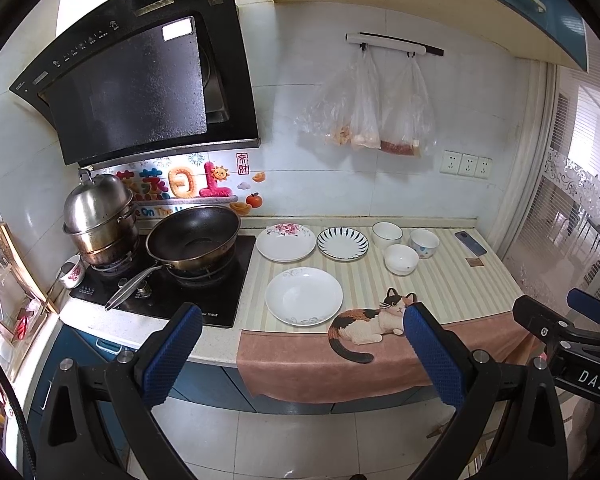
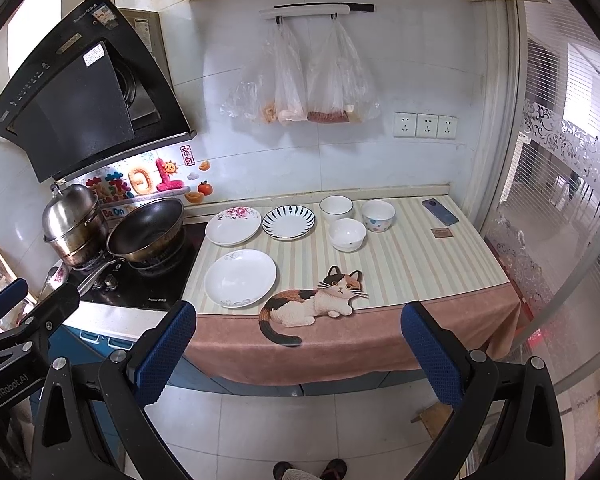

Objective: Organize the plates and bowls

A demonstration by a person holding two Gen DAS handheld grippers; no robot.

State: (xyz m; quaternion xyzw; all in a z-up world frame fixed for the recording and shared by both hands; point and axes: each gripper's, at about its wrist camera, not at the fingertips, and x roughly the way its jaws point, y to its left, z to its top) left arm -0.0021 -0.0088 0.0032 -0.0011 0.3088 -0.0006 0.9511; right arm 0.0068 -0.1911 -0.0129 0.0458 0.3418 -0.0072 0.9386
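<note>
On the striped counter mat [image 1: 452,276] [image 2: 420,264] lie three plates: a plain white one [image 1: 304,296] [image 2: 240,278] nearest me, a pink-flowered one [image 1: 286,242] [image 2: 233,225] behind it, and a blue-striped one [image 1: 342,243] [image 2: 288,221]. To their right stand three bowls: a white bowl [image 1: 387,234] [image 2: 336,208], a dotted bowl [image 1: 424,243] [image 2: 377,215] and a low white bowl [image 1: 401,259] [image 2: 347,234]. My left gripper [image 1: 302,356] hangs open in front of the counter edge, holding nothing. My right gripper [image 2: 298,354] is open too, back from the mat.
Left of the plates is a black hob [image 1: 168,284] with a wok [image 1: 193,237] [image 2: 146,227] and a steel steamer pot [image 1: 98,216] [image 2: 73,220]. A phone [image 1: 470,242] [image 2: 440,211] lies at the mat's far right. Plastic bags [image 1: 368,108] hang on the wall. A glass door [image 2: 560,208] stands on the right.
</note>
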